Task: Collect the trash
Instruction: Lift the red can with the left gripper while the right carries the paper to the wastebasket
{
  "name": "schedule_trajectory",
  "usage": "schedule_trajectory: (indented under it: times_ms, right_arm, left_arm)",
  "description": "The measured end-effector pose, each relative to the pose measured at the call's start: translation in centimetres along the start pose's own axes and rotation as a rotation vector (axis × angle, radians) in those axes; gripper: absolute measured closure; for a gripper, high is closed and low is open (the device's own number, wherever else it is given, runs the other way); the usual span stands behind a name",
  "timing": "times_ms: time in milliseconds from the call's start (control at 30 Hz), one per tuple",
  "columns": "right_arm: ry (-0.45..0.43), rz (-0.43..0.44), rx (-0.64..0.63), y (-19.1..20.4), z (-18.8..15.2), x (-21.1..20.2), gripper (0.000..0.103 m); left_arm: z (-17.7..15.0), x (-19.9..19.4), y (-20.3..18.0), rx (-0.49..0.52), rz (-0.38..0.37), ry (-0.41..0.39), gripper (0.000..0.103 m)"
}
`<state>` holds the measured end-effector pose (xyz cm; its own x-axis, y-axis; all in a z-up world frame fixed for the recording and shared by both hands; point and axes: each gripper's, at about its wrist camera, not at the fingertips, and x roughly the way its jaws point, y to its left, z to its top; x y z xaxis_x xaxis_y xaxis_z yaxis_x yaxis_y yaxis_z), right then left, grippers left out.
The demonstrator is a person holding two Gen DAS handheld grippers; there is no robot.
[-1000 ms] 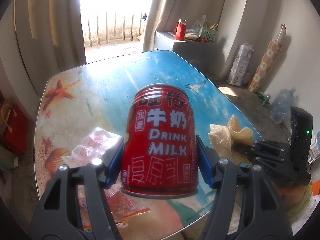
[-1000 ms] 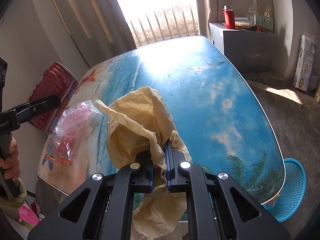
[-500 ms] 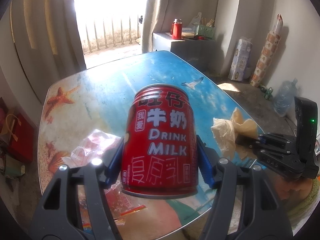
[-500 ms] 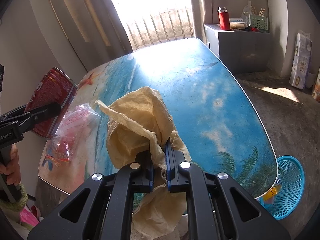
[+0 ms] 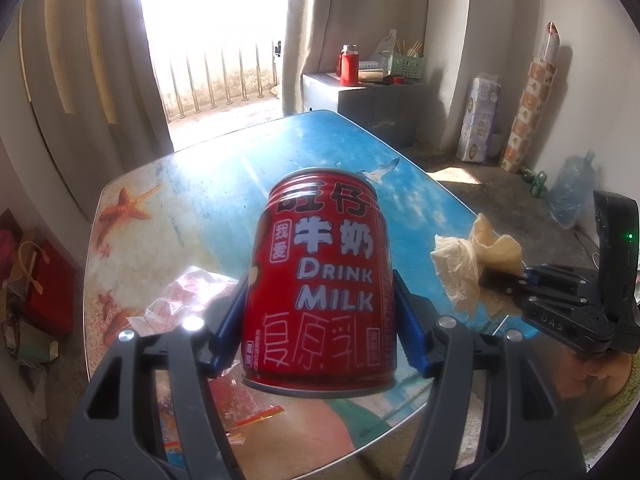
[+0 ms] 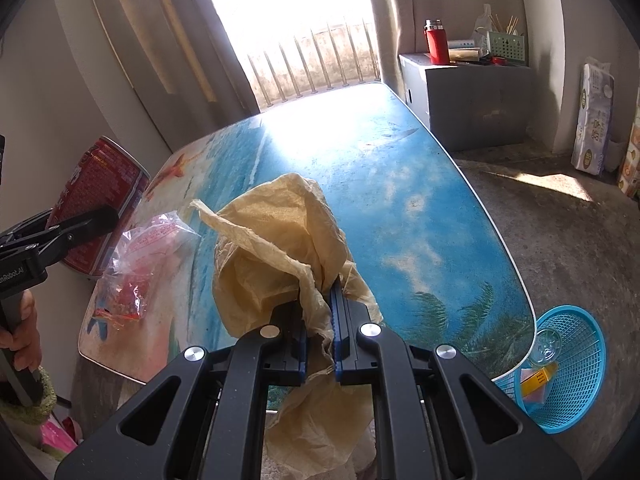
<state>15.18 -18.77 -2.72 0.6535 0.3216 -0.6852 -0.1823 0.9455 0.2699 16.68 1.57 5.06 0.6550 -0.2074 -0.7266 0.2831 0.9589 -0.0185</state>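
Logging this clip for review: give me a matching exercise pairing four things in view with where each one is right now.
Things:
1. red milk can
2. crumpled yellowish paper
3. clear plastic wrapper
4. blue mesh basket

Places:
A. on the floor beside the table's near corner
B. clamped in the left gripper
C. lying on the table near its edge
D. pinched in the right gripper

Pairs: 1-B, 2-D, 3-C, 4-A
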Motion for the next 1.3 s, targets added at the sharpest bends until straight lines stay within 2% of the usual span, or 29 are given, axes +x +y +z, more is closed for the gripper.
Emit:
schedule_trajectory:
  times_ms: [400, 833, 1100, 1300]
  right_arm:
    - [-0.033, -0.023, 0.021, -1.3, -1.7, -3.0, 0.094]
    - [-0.111, -0.121, 0.089, -5.0, -4.9, -9.2, 0.094]
    - [-0.11, -0.218, 0.16, -9.1, -8.1, -12.2, 0.094]
    - [-0.112, -0.317, 0.238, -13.8, -9.8, -15.0, 0.094]
  left_arm:
    - [-0.4, -1.2, -1.3, 0.033, -0.004, -0.049, 0.041]
    - [-1.2, -2.5, -5.3, 0.104, -0.082, -0.101, 0.041]
    - [-2.0, -2.0, -9.1, 0.145, -0.162, -0.092, 0.041]
    - [-1.8, -0.9, -13.3, 0.176, -0.258, -0.074, 0.041]
